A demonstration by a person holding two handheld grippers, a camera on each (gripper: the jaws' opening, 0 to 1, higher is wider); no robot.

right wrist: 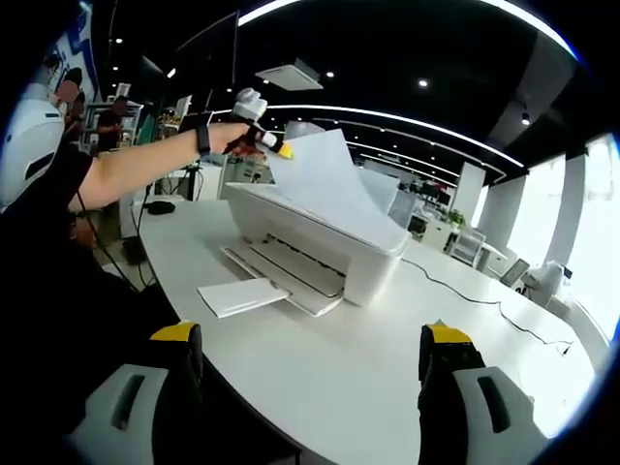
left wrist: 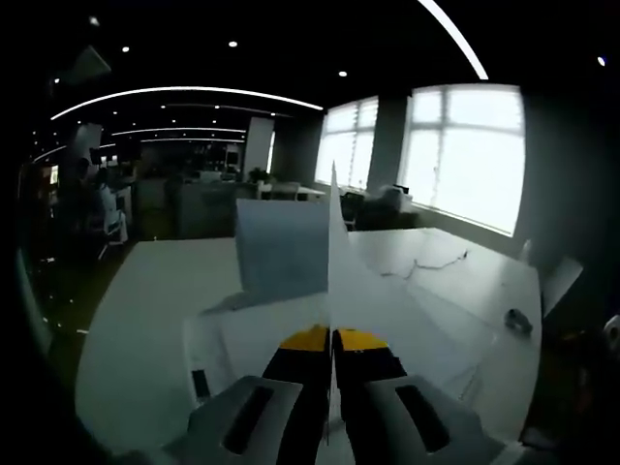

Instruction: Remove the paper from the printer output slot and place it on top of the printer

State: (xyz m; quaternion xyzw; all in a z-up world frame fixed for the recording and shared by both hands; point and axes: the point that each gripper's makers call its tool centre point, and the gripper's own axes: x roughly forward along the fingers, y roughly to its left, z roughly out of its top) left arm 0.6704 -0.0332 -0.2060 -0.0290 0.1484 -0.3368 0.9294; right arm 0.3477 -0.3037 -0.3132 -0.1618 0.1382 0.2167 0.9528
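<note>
Left gripper point(left wrist: 332, 341): your yellow-tipped jaws are pinched narrow on the sheet of paper point(left wrist: 334, 281), which runs edge-on up between them. In the right gripper view this gripper point(right wrist: 276, 145) holds the paper point(right wrist: 325, 184) raised over the printer's back.
Right gripper point(right wrist: 310, 354): your jaws stand wide apart with nothing between them, held low in front of the table edge, well apart from the printer.
Printer point(right wrist: 320, 237): white, on the white table point(right wrist: 387, 378); its output tray point(right wrist: 281, 266) folds out toward you.
Paper position: above the printer top, tilted, its lower edge close to the lid; touching or not, you cannot tell.
Around it: a flat white stack point(right wrist: 242, 295) just beside the tray; a black cable point(right wrist: 484, 300) trails across the table to the right; a dark mouse-like object point(right wrist: 160, 206) lies on the far left.
In the way: your outstretched forearm point(right wrist: 145, 165) crosses over the table's left end.
</note>
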